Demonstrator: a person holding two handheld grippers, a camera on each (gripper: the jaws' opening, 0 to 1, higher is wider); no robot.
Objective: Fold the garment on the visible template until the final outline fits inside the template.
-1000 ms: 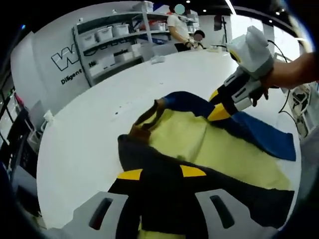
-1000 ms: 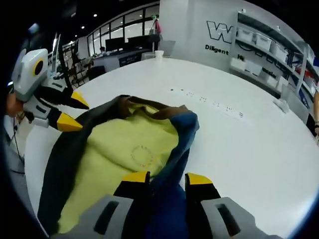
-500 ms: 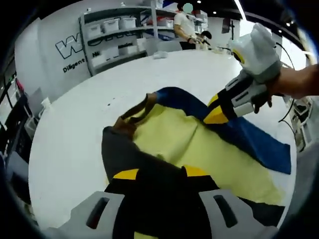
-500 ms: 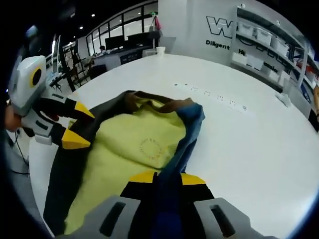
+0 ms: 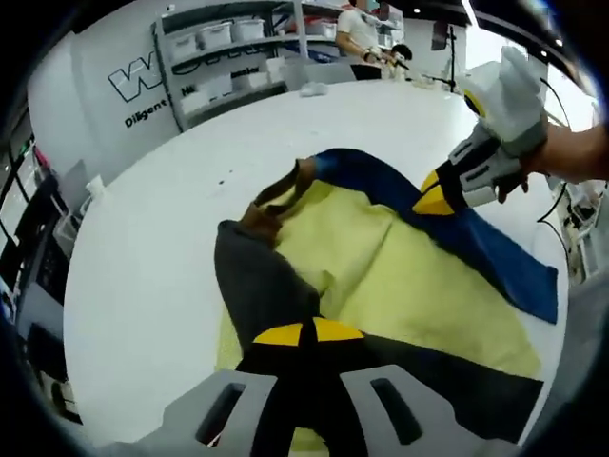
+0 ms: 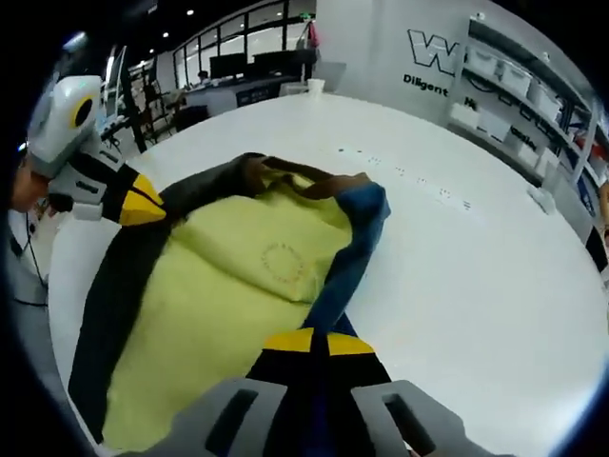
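Opposed close views (shared garment [image 5: 400,276])

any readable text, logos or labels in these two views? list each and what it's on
"W": big outlined letter on the white wall, cut off by the shelving; also seen in the right gripper view.
"Diligent": small line under it on the same wall, the rest hidden.
Round dotted emblem on the yellow garment: too blurred to read.
Bins on the shelving: no legible labels.
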